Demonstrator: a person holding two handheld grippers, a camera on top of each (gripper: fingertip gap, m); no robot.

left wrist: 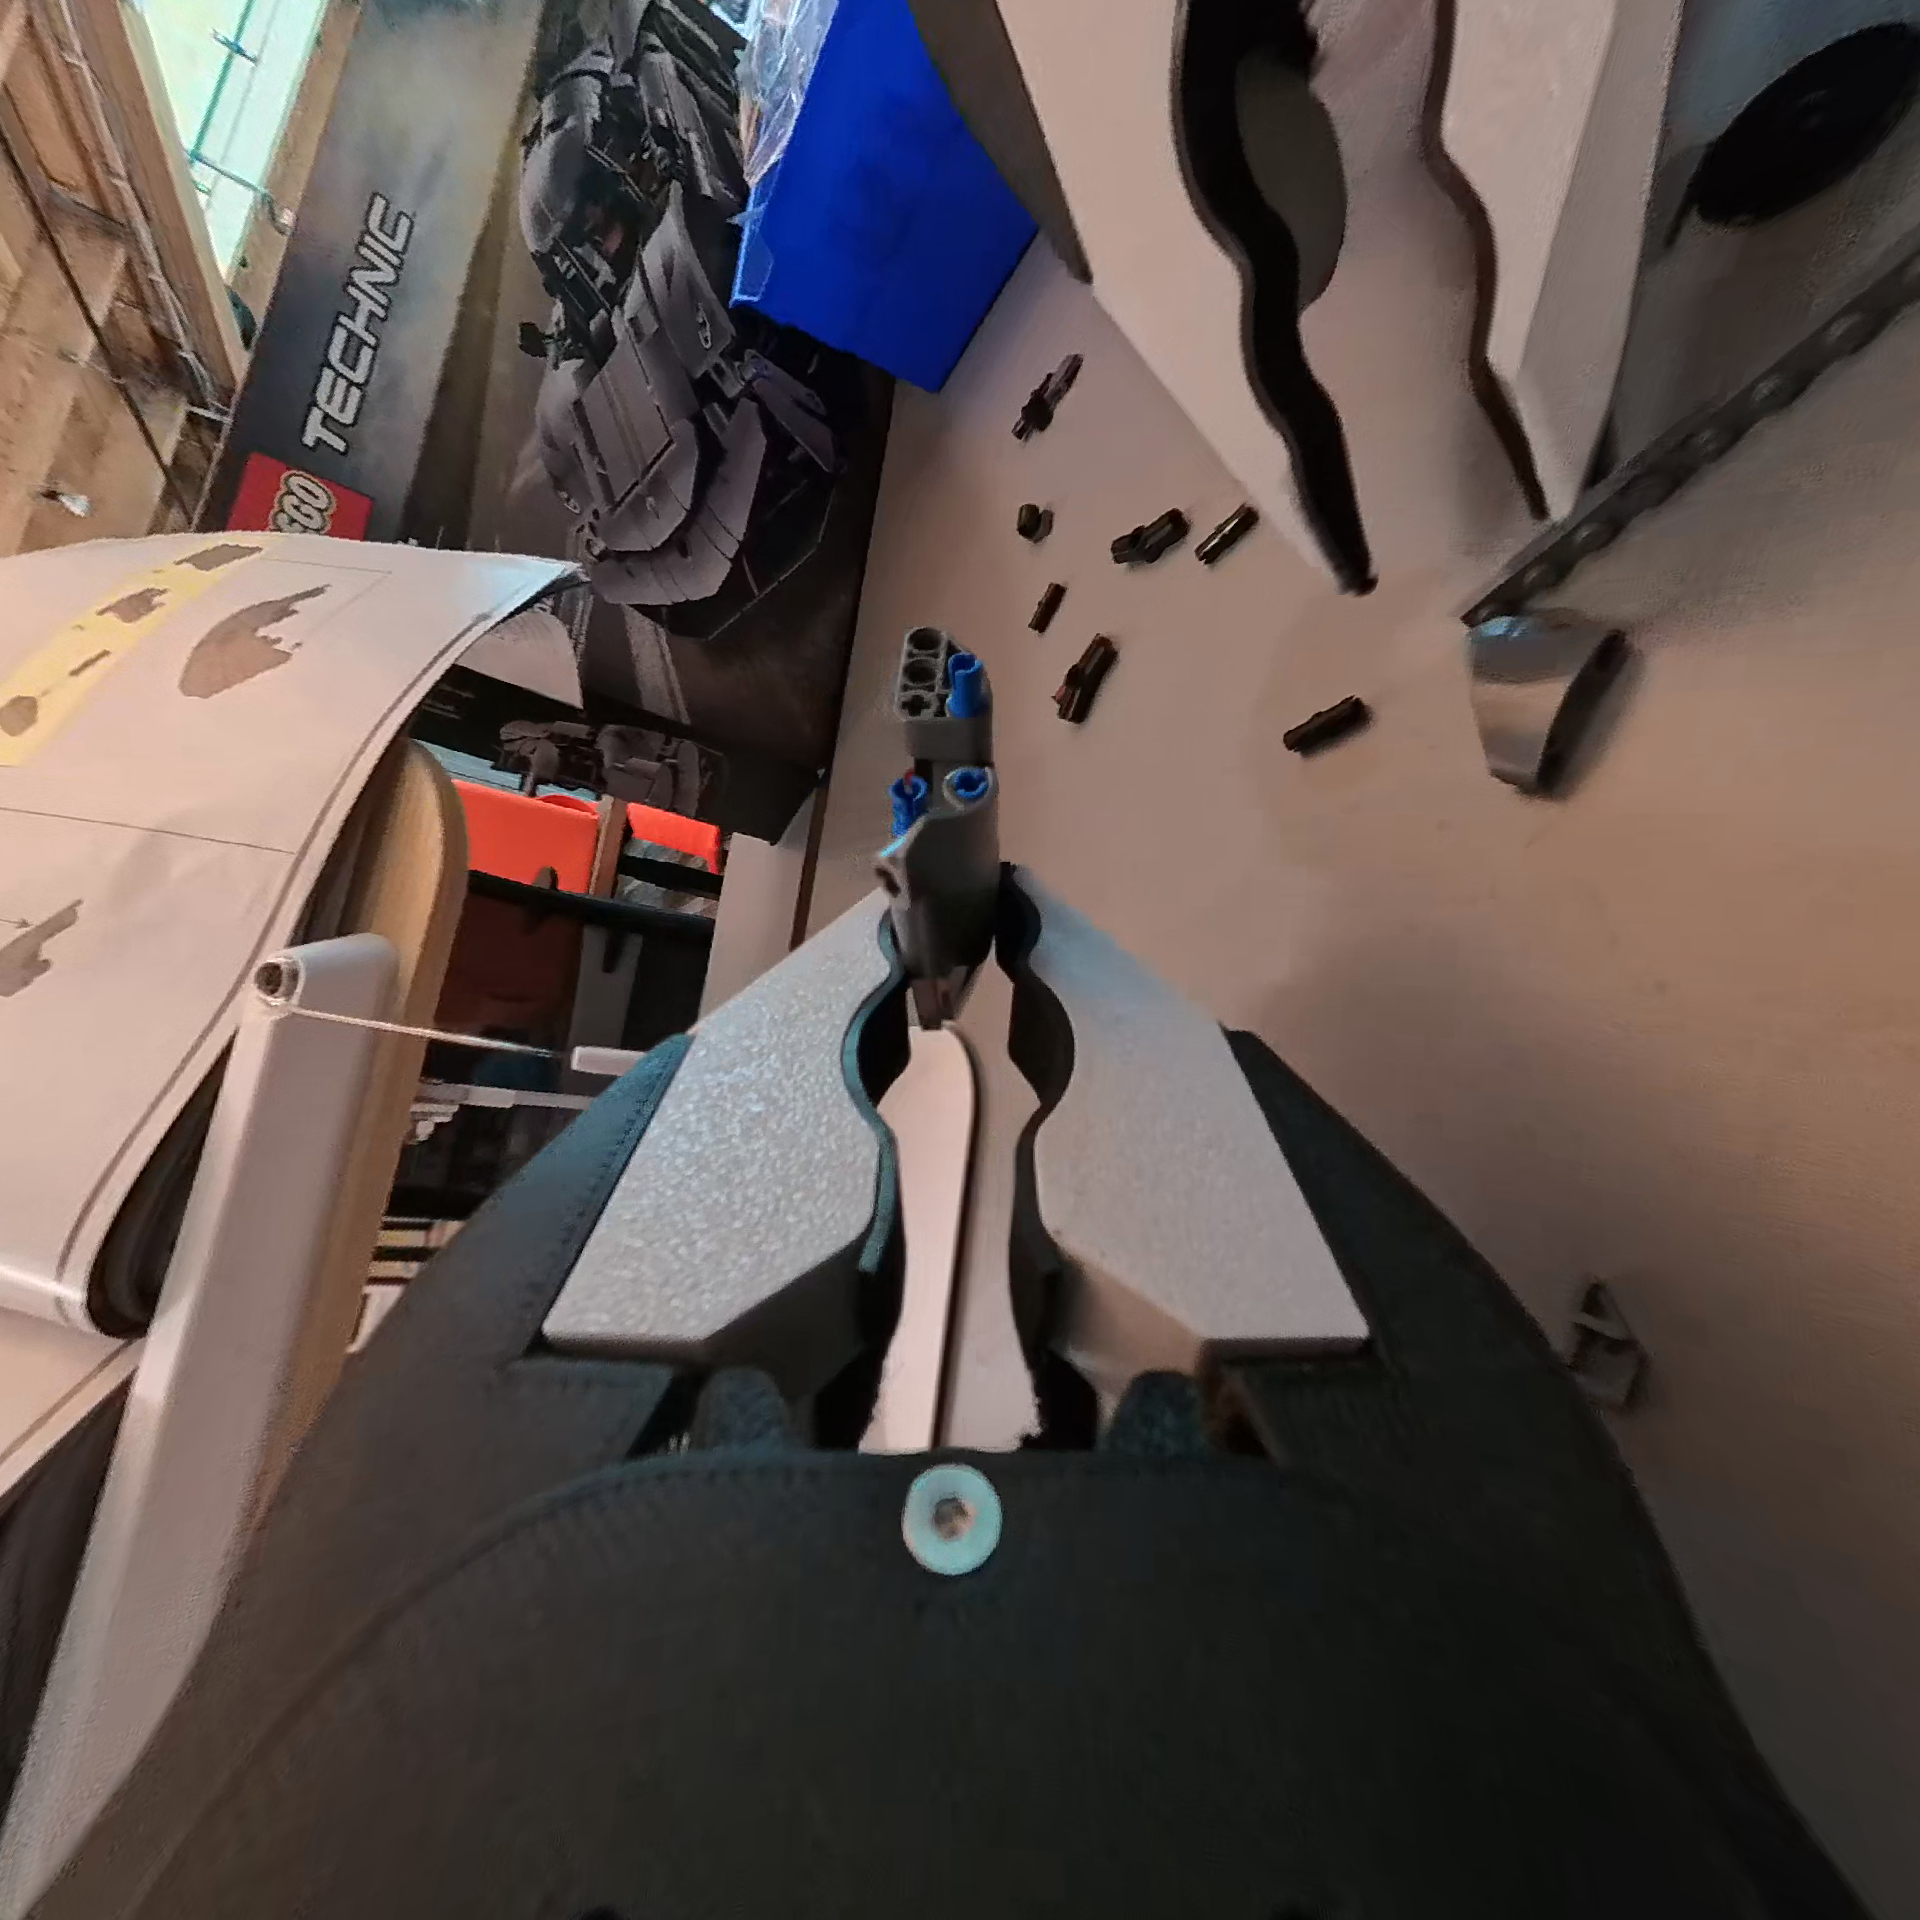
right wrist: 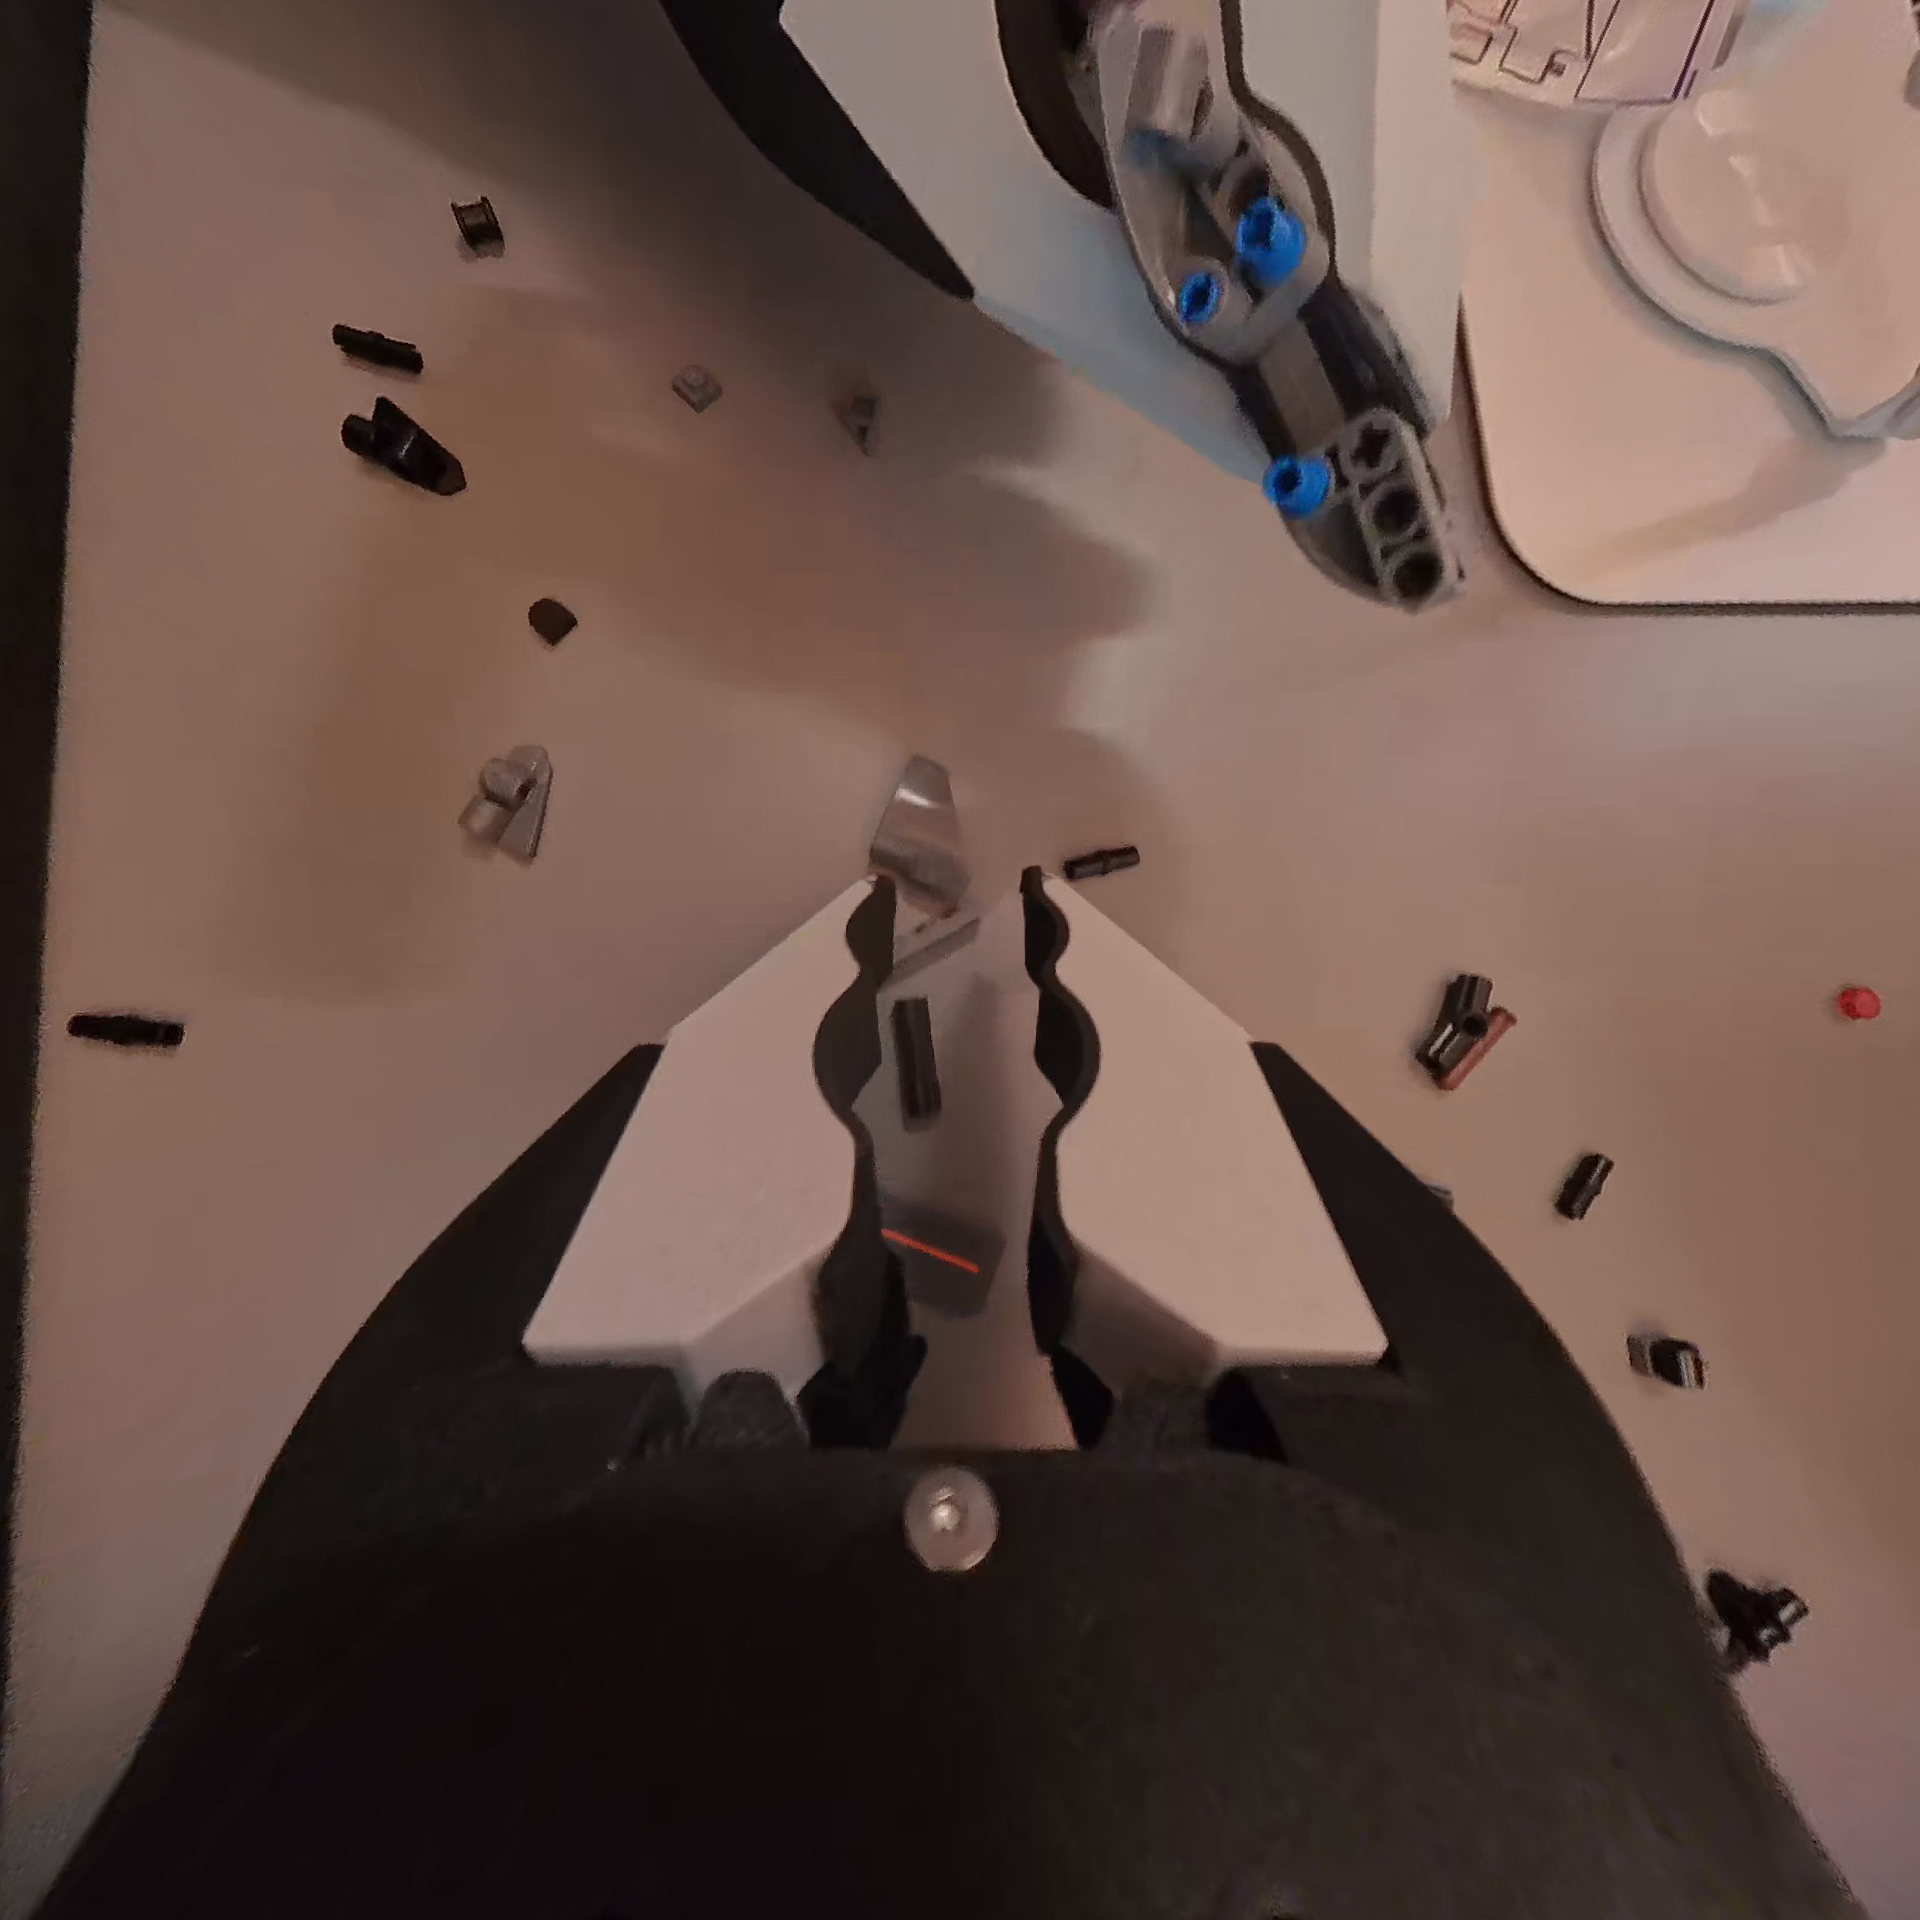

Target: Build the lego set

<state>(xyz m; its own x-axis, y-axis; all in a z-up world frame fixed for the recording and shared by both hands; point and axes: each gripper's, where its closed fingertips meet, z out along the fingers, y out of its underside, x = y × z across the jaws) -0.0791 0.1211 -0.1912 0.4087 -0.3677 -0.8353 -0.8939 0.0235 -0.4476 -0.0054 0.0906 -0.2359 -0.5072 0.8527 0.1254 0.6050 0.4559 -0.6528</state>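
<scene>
Grey lego assembly [left wrist: 940, 790] with blue pins sticks straight out ahead, pinched tight in the left gripper [left wrist: 951, 914]; up and left of it a blue bin [left wrist: 883, 239] holds plastic bags

Right gripper [right wrist: 951, 883] is spread apart, holding nothing; a curved grey panel piece [right wrist: 920, 831] lies just past its tips, long side pointing ahead, nearest this hand

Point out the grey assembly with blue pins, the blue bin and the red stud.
Grey assembly with blue pins [left wrist: 948, 821]: left wrist view, on its grey body.
Blue bin [left wrist: 883, 218]: left wrist view, on its side wall.
Red stud [right wrist: 1857, 1004]: right wrist view, on its top.
</scene>
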